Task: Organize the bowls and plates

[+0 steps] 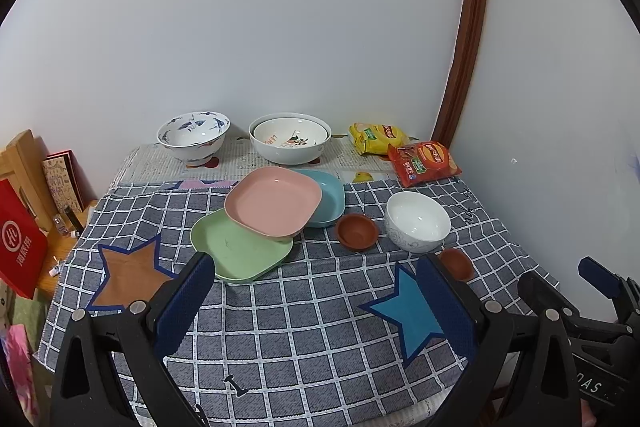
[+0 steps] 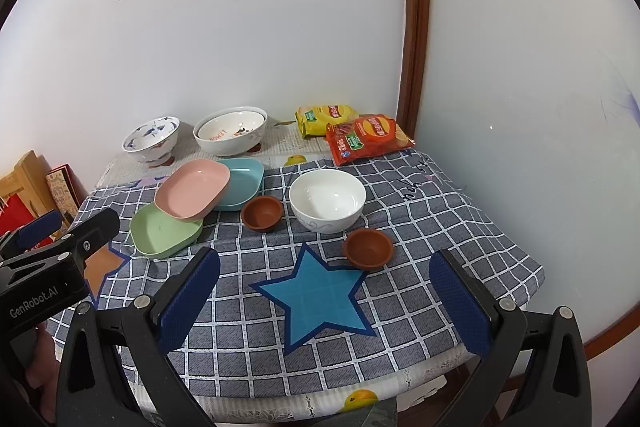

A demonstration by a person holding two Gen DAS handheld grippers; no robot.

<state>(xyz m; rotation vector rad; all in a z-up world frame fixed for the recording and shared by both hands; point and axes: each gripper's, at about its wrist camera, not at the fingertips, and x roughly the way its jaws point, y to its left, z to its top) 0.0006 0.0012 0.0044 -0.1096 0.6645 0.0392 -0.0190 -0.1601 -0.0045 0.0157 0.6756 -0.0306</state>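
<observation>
On the checked cloth lie three overlapping square plates: a pink plate (image 1: 274, 201) (image 2: 194, 193) rests on a green plate (image 1: 240, 251) (image 2: 162, 235) and a blue plate (image 1: 328, 197) (image 2: 242, 185). Right of them stand a small brown bowl (image 1: 357, 231) (image 2: 262, 213), a white bowl (image 1: 418, 221) (image 2: 327, 201) and a second brown bowl (image 1: 456, 263) (image 2: 369, 249). At the back sit a crane-patterned bowl (image 1: 194, 137) (image 2: 151, 139) and a large white bowl (image 1: 290, 143) (image 2: 231, 135) with a smaller bowl nested inside. My left gripper (image 1: 316, 281) and right gripper (image 2: 326, 277) hover open and empty over the near cloth.
Two snack bags, yellow (image 1: 374, 137) (image 2: 324, 119) and orange (image 1: 424, 161) (image 2: 366, 137), lie at the back right corner. Walls close the back and right. A red box (image 1: 18, 243) and wooden items stand left of the table (image 2: 280, 391). The right gripper's body shows at the left wrist view's lower right.
</observation>
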